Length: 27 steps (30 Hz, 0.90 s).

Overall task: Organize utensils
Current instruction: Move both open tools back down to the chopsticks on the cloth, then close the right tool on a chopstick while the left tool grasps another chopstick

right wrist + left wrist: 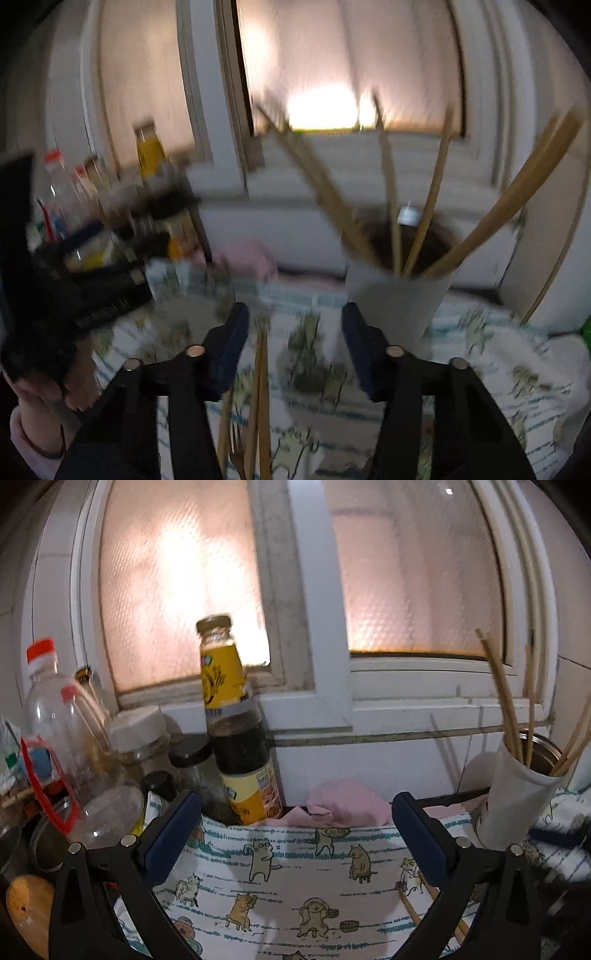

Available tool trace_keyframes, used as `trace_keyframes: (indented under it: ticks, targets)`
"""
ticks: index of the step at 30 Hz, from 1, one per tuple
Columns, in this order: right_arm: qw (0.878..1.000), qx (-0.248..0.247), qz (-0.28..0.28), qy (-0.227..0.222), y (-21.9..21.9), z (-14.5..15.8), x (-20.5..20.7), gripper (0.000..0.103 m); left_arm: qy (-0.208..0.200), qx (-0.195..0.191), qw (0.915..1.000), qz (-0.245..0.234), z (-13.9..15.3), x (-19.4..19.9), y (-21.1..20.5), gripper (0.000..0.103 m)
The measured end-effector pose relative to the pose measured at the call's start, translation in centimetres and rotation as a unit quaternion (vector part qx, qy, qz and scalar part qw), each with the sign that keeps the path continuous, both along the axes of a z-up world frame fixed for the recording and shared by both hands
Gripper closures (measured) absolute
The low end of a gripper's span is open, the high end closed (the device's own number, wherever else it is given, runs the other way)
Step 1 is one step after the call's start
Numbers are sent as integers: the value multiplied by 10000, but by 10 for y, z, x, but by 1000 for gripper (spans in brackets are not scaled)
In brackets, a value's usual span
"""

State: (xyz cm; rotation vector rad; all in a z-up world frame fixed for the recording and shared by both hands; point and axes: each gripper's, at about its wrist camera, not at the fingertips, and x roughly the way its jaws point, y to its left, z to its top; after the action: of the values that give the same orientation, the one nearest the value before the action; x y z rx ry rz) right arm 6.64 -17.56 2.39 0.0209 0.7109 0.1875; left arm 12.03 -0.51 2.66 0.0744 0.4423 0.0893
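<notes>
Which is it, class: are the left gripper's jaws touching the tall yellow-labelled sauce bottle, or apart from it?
Apart. The left wrist view shows the left gripper open over the cat-print cloth, while the yellow-labelled sauce bottle stands farther back by the window, clear of both jaws.

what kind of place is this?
Likely a home kitchen counter by a window: sauce bottle among jars, chopsticks standing in a white cup, a cartoon-cat cloth on the surface.

Bare cloth (288,878) lies open between crowded bottles (236,716) and cup (517,797).
</notes>
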Motion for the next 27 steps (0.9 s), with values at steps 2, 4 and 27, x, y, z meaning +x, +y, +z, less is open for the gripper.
trace_keyframes:
  ticks: [2, 4, 27]
  targets:
    - [9977, 4, 157, 658, 3, -19, 13, 65, 184, -111, 9998, 52, -4, 6, 5, 0]
    - [9938, -43, 302, 1070, 7, -35, 21, 65, 440, -157, 9989, 69, -10, 14, 8, 0]
    - [9851, -247, 547, 1610, 13, -66, 34, 95, 2901, -994, 9452, -1122, -90, 55, -15, 33]
